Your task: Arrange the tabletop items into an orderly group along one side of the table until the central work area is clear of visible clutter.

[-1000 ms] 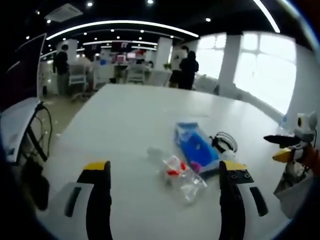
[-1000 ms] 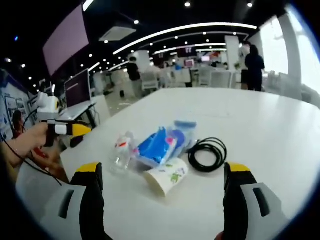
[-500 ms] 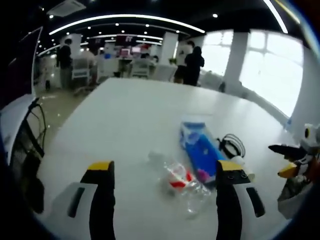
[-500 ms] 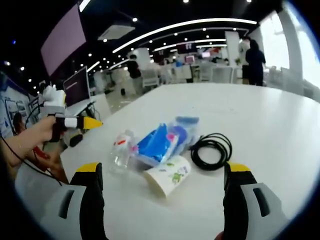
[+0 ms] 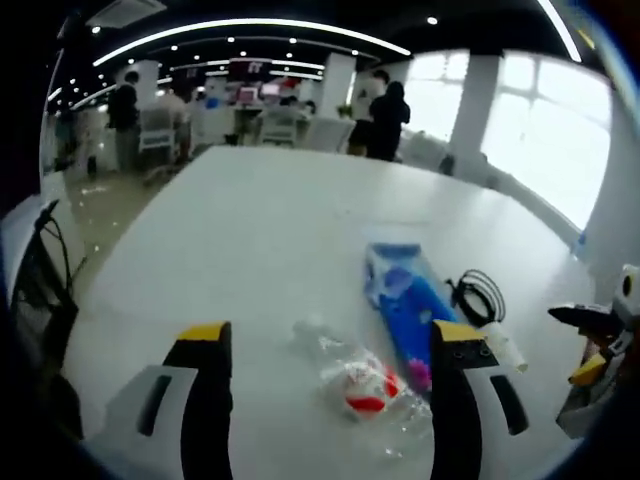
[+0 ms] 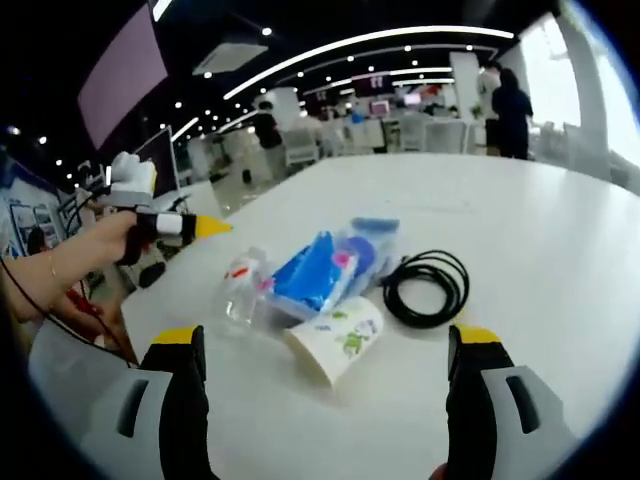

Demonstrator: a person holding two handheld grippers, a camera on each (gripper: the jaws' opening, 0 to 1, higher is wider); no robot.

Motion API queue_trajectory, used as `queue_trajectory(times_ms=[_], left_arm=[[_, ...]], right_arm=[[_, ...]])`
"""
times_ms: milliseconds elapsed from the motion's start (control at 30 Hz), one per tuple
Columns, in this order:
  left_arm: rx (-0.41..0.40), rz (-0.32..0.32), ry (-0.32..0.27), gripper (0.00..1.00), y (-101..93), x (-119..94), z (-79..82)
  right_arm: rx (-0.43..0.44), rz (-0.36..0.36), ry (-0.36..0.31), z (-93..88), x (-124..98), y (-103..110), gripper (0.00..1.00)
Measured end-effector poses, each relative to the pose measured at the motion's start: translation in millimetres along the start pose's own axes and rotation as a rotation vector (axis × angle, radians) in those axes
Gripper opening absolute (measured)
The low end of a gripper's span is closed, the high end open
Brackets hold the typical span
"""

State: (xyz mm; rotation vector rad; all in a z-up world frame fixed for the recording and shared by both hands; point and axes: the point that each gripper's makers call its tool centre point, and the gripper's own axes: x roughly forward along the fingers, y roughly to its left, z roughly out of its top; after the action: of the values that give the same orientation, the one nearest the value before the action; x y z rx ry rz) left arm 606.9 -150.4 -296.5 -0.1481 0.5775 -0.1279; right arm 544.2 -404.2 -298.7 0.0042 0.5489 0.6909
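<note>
A small heap lies on the white table (image 5: 250, 230): a crushed clear bottle (image 5: 362, 385) with a red label, a blue plastic packet (image 5: 408, 300), a coiled black cable (image 5: 478, 293) and a paper cup (image 5: 497, 347) on its side. My left gripper (image 5: 325, 350) is open, and the bottle lies between its jaws. The right gripper view has the same bottle (image 6: 241, 292), packet (image 6: 320, 270), cable (image 6: 428, 288) and cup (image 6: 335, 340) ahead of my open right gripper (image 6: 325, 345). The left gripper (image 6: 170, 227) hangs at its left in a hand; the right gripper (image 5: 600, 335) peeks in at the left gripper view's right edge.
The table stretches bare beyond the heap (image 6: 520, 220). A laptop on a stand (image 6: 150, 165) and dangling cables (image 5: 45, 290) sit off the table's left side. People (image 5: 385, 120) stand by desks and chairs far behind.
The left gripper has advanced over the table toward the heap, so the bottle now sits lower between its jaws. In the right gripper view it has come further in from the left.
</note>
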Motion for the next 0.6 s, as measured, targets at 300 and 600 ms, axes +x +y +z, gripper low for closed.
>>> queue_trajectory(times_ms=[300, 600], left_arm=[[-0.03, 0.008, 0.021, 0.74, 8.7, 19, -4.8], [-0.058, 0.027, 0.063, 0.72, 16.0, 36, -12.9]], right_arm=[[0.007, -0.013, 0.019, -5.1, -1, -5, 1.0], [0.0, -0.02, 0.041, -10.9, -1, -7, 1.0]])
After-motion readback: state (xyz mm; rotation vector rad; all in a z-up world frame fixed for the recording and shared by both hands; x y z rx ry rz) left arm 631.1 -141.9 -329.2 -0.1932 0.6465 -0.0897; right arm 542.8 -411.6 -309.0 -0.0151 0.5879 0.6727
